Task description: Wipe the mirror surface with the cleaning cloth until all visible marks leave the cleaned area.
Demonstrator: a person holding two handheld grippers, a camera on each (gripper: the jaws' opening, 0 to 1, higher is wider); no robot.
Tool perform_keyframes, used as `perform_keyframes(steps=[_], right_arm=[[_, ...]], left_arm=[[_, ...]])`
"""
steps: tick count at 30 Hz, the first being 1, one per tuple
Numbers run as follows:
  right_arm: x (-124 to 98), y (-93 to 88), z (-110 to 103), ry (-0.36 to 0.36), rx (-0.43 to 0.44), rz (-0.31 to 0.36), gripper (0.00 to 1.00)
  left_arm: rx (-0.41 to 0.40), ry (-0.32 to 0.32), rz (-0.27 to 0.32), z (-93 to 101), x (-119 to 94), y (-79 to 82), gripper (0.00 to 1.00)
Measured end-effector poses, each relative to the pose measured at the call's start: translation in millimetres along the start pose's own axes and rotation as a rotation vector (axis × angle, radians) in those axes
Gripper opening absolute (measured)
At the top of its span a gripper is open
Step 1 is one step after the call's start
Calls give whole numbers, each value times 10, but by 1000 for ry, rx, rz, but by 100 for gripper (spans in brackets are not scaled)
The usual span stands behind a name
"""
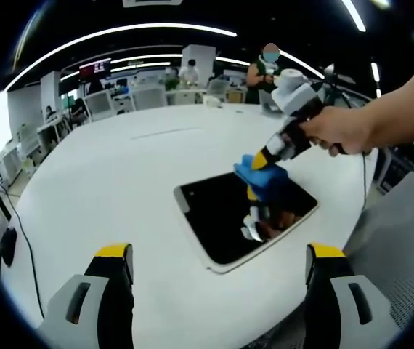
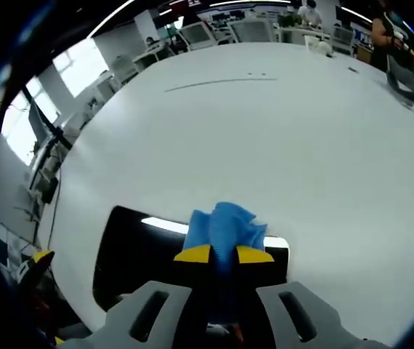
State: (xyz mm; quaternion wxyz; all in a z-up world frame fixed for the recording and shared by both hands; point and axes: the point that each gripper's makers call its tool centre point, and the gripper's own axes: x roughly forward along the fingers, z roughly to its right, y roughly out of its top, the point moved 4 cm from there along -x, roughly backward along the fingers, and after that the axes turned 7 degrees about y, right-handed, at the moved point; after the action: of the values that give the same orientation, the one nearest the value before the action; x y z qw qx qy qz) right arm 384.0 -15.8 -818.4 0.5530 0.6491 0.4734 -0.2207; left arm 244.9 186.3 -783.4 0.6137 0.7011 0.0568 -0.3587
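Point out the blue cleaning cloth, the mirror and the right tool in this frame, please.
cleaning cloth [image 2: 225, 225]: right gripper view, on the bunched folds above the tool tips.
mirror [image 1: 218, 218]: left gripper view, on the bare dark glass left of the cloth.
right tool [image 1: 265, 161]: left gripper view, at the yellow tips pinching the cloth.

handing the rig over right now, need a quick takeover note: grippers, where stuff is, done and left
Right gripper: shut on the blue cleaning cloth, pressing it onto the mirror near its far edge.
Left gripper: open, holding nothing, hovering above the white table on the near side of the mirror.
Mirror lies flat on the table, unrestrained.
Done: cloth gripped and in contact with the glass.
Left: wipe across the rest of the surface; whether marks remain is too hard to tell from these views.
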Motion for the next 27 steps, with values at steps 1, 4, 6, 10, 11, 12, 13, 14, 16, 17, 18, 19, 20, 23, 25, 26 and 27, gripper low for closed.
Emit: perform_keyframes(steps=[1,4,6,10,11,12,13,14,16,17,18,19,20,23,25,26,27], right_arm=[[11,6,-17,1,0,-2,6],[26,12,-65,-2,-4,-1,6],[33,17,-100,-6,-6,0,6],[90,47,-140,0,-7,-4,6],[97,52,-155,2,-11,-8,6],[96,55,-182,4,-16,-16,6],[98,58,-199,5,-17,-20,6],[108,63,-211,7,-17,-23,6],[143,78,-253,9,-20,-27,6],[153,82,-267,10,-21,-27,6],[151,81,-289,11,-22,-28,6],[152,81,-321,13,-23,-29,6],[154,81,-341,14,-23,-29,6],[204,103,-406,22,-25,-35,6],[247,123,-440,32,-27,-41,6],[259,128,-456,35,-28,-45,6],[274,134,-482,38,-35,-50,6]], left_arm=[[2,0,-1,1,0,-1,99],[2,0,-2,-1,2,-2,99],[0,0,-2,-2,4,-4,99],[-4,3,-3,-10,6,-9,99],[-4,3,-4,-11,8,-12,99],[-4,2,-5,-10,9,-14,99],[-5,0,-6,-7,11,-16,99],[-5,-1,-7,-5,13,-17,99],[-1,-3,-6,-1,10,-14,99],[-1,-3,-7,-1,12,-16,99],[-2,-3,-8,-1,13,-18,99],[-2,-5,-9,1,13,-20,99],[1,-6,-10,2,14,-20,99],[5,-10,-11,10,17,-23,99],[4,-11,-14,9,16,-29,99],[2,-11,-14,8,15,-31,99],[-1,-12,-16,7,17,-37,99]])
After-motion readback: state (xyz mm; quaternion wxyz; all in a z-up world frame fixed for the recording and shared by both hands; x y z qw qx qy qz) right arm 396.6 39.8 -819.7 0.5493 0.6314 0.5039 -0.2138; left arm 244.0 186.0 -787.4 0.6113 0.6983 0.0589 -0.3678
